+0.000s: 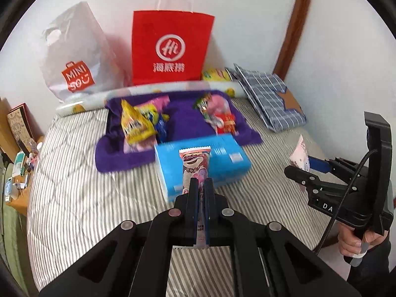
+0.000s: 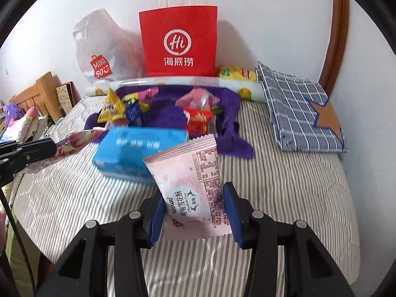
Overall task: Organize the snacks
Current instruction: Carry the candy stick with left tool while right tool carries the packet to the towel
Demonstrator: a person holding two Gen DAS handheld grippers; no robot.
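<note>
Jaws of the left gripper [image 1: 202, 185] pinch a glossy pink bear-print wrapper [image 1: 195, 165]; the right gripper's [image 2: 194, 212] blue ribbed jaws clamp a flat pale-pink foil sachet [image 2: 190, 183] over the striped quilted bed [image 2: 284, 185].

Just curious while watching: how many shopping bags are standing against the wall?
2: a red paper bag in the middle, and a white plastic Miniso bag leaning to its left. Others could be hidden behind them.

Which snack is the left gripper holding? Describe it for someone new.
Find the red paper bag at the wall; before it lies a blue box. Over that box, the left gripper pinches a long, narrow wrapper printed with a pink bear face, unlike the right gripper's wide pale-pink packet.
</note>
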